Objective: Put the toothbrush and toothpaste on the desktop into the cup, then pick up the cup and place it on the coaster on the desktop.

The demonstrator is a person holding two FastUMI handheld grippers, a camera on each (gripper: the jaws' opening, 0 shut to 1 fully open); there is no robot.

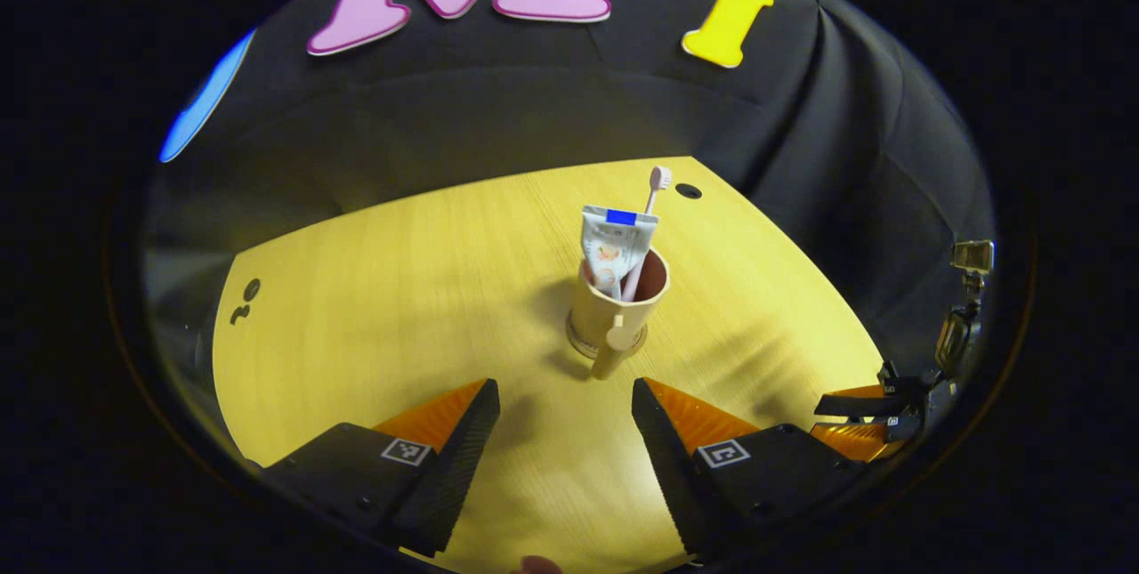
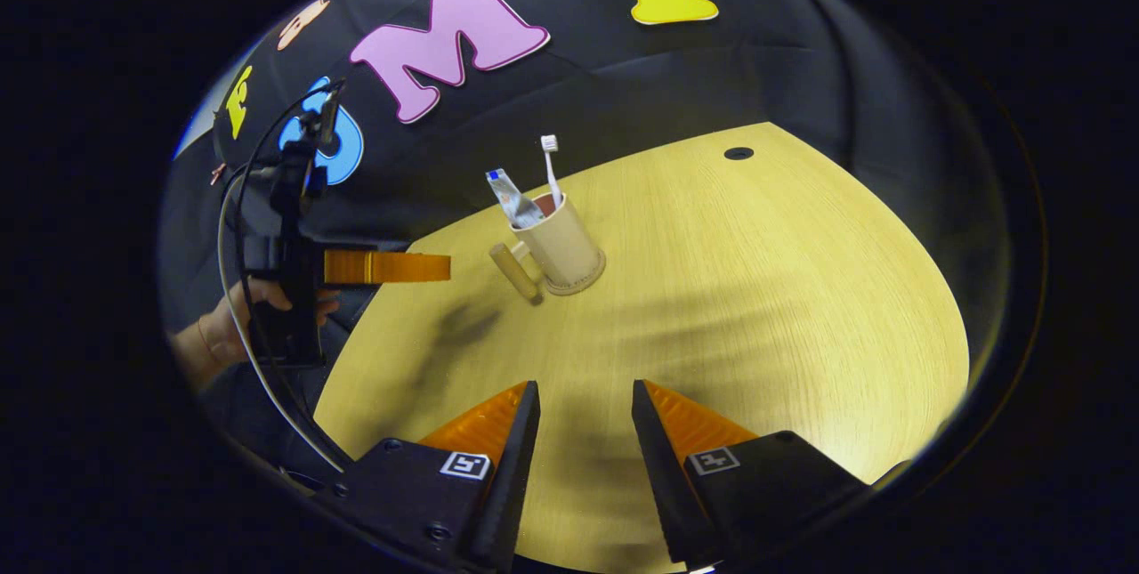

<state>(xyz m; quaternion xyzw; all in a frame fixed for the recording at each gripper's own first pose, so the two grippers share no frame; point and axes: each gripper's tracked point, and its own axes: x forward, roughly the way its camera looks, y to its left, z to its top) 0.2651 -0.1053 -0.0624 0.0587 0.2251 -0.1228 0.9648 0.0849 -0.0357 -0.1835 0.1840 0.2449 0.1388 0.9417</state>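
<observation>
A: Where do the cup [image 1: 618,307] and its contents stand?

B: Upright on the desk [image 1: 400,307], on a round base that I take for the coaster [image 1: 594,344], though only a thin rim shows under it. The toothpaste [image 1: 612,249] and toothbrush [image 1: 647,222] both lean inside the cup, the tube crimp-end up and the brush bristles up, so the 2 items look loaded.

A: And the handle [image 1: 612,344]?

B: It juts out from the cup toward the left gripper [image 1: 565,440], which sits near the cup and faces it squarely. That is likely why the cup is turned that way: the handle is the easy thing to grab.

A: Is that gripper holding anything?

B: No. Its jaws are spread wide with only bare desk between them, apart from the cup.

A: The right gripper [image 2: 578,445]?

B: Also released and empty, farther from the cup, over bare desk. In the right gripper view a hand [image 2: 236,325] holds the left gripper off the desk's edge, beside the cup's handle side.

A: So how far along?

B: I judge the task essentially finished, if that base is the coaster.
</observation>
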